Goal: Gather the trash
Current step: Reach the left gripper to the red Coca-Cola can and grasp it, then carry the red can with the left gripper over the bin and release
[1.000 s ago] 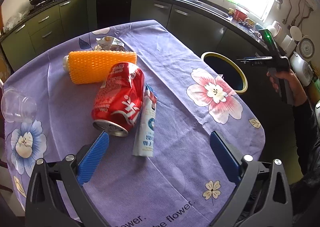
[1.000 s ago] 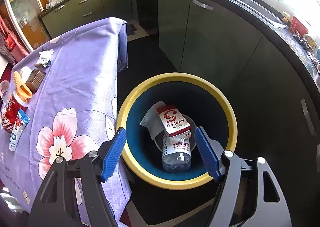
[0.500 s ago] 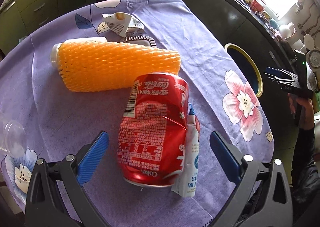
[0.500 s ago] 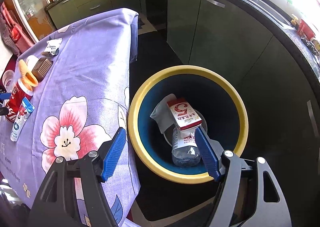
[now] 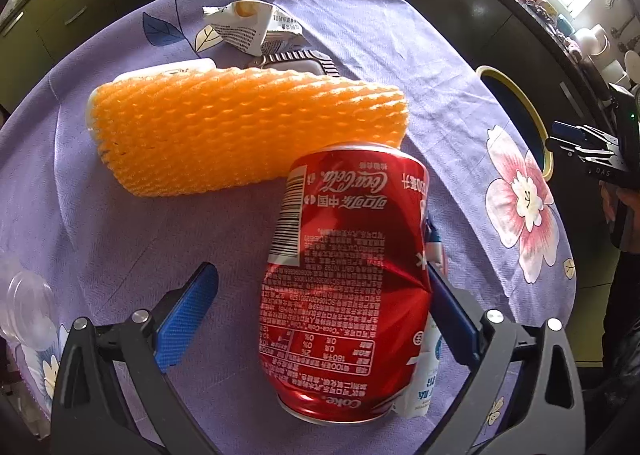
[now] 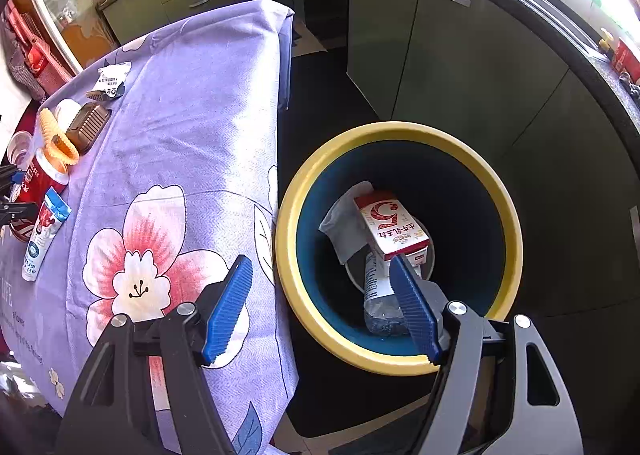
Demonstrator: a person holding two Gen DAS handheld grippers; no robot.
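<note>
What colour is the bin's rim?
Yellow rim, dark blue inside; clearest in the right wrist view.

Between my left claw's blue ribbed pads [image 5: 188, 311] I see a dented red aluminium can [image 5: 348, 275] with white print; beyond it an orange foam net sleeve [image 5: 248, 131], on lilac cloth [image 5: 400, 35] with pink flowers.
</note>
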